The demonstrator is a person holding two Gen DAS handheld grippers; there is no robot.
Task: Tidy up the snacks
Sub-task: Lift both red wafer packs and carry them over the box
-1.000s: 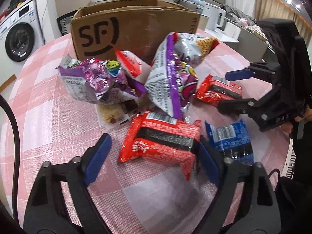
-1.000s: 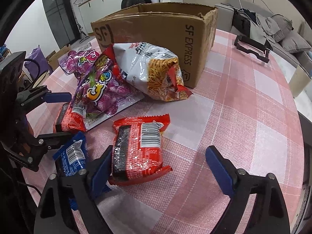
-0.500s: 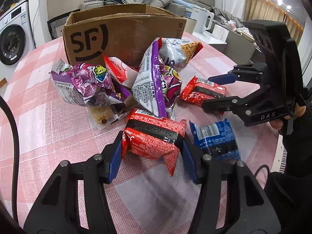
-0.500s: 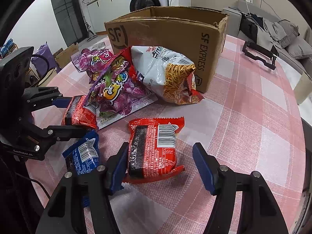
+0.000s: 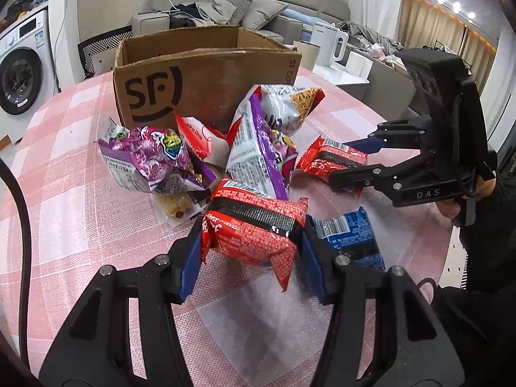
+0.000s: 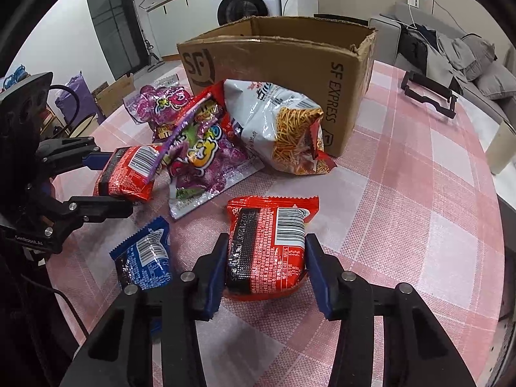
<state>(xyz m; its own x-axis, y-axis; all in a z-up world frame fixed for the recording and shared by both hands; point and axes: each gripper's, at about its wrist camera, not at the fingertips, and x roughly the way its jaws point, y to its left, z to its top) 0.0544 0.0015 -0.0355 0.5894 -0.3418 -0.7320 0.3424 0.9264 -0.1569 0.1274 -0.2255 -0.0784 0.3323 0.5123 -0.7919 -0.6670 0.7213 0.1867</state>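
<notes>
A red snack packet (image 5: 254, 225) is pinched between the pads of the left gripper (image 5: 248, 254), while a second red packet (image 6: 267, 245) is clamped by the right gripper (image 6: 264, 267), both above a pink checked tablecloth (image 6: 403, 200). A blue packet (image 6: 145, 254) lies between them; beyond, purple bags (image 5: 145, 158) are heaped against an open cardboard box (image 6: 283, 54).

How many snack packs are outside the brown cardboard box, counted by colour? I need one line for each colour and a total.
Red foil packets with a black band: 2
Blue foil packet: 1
Purple plastic bags: 2
Silver bag with a noodle picture: 1
White-and-red packet: 1
Small clear packet: 1
Total: 8
</notes>
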